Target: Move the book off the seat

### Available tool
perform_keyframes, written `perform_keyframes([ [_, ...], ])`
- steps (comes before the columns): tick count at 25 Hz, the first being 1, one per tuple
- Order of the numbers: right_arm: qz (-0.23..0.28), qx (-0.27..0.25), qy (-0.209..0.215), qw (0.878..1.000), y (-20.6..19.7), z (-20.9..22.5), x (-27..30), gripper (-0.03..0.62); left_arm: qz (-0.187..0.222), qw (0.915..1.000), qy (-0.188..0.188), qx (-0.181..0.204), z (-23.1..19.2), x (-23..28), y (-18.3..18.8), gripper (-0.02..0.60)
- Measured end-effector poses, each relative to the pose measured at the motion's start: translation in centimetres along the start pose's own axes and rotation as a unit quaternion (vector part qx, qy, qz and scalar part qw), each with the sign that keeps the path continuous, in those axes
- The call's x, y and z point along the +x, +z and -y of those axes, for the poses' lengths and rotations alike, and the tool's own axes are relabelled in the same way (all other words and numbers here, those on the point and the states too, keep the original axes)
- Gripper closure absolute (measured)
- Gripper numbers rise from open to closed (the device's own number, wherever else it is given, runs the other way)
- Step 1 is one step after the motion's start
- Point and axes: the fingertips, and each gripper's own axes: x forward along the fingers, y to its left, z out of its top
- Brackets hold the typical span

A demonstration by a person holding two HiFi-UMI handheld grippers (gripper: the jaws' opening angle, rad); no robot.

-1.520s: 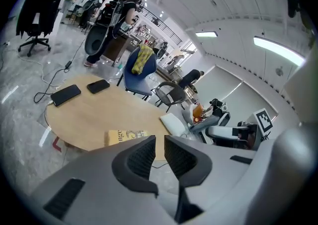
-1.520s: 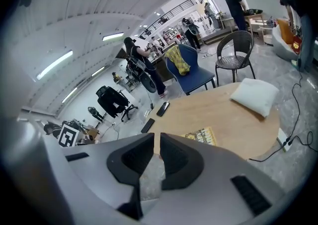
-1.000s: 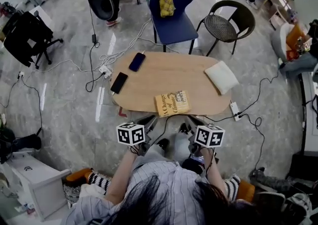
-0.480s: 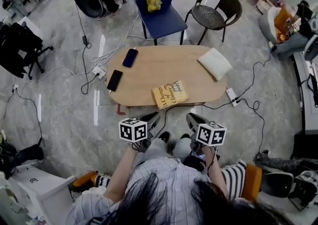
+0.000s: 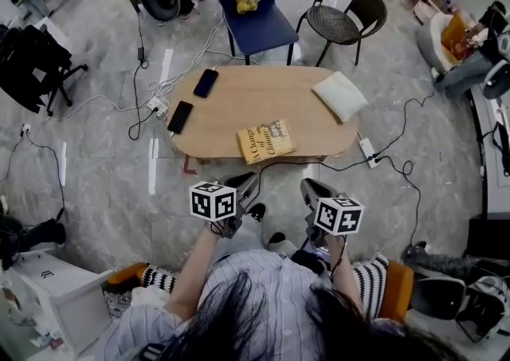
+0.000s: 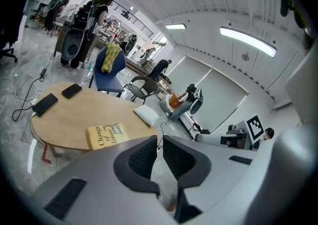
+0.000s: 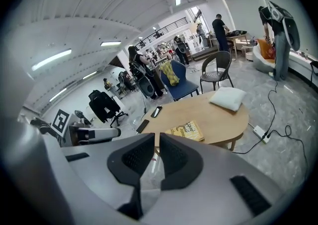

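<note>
book (image 5: 265, 142): we see it flat on the oval table (image 5: 263, 96), by the table's lower edge, centre frame | left gripper (image 5: 244, 186): lower centre, jaws nearly together, nothing between | right gripper (image 5: 312, 190): just right of it, jaws likewise drawn together, empty

A pale grey marbled floor (image 5: 96, 192) strewn with cables (image 5: 191, 60) carries an oval wooden table (image 5: 271, 104), with a blue chair (image 5: 271, 29) and a dark wicker chair (image 5: 343, 23) beyond it and a black office chair (image 5: 32, 56) at the left, under white ceiling strip lights (image 6: 246, 40).
</note>
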Motion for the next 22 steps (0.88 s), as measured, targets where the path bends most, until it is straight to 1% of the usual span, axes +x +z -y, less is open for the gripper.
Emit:
perform_keyframes([
  [5,-0.008,-0.031,0.008,0.999,-1.8,0.4,-2.6,0.554,0.017,0.9997,0.014,-0.007,2.5,-0.8,-1.5,0.535],
  [16,-0.015,-0.043,0.037,0.998,-6.4,0.9,-7.2,0.562,0.038,0.9977,0.054,-0.012,6.3,-4.1,-7.6,0.535],
  [22,-0.012,-0.053,0.049,0.997,-8.0,0.2,-8.8,0.565,0.045,0.9968,0.066,-0.007,7.8,-5.7,-10.4,0.535],
])
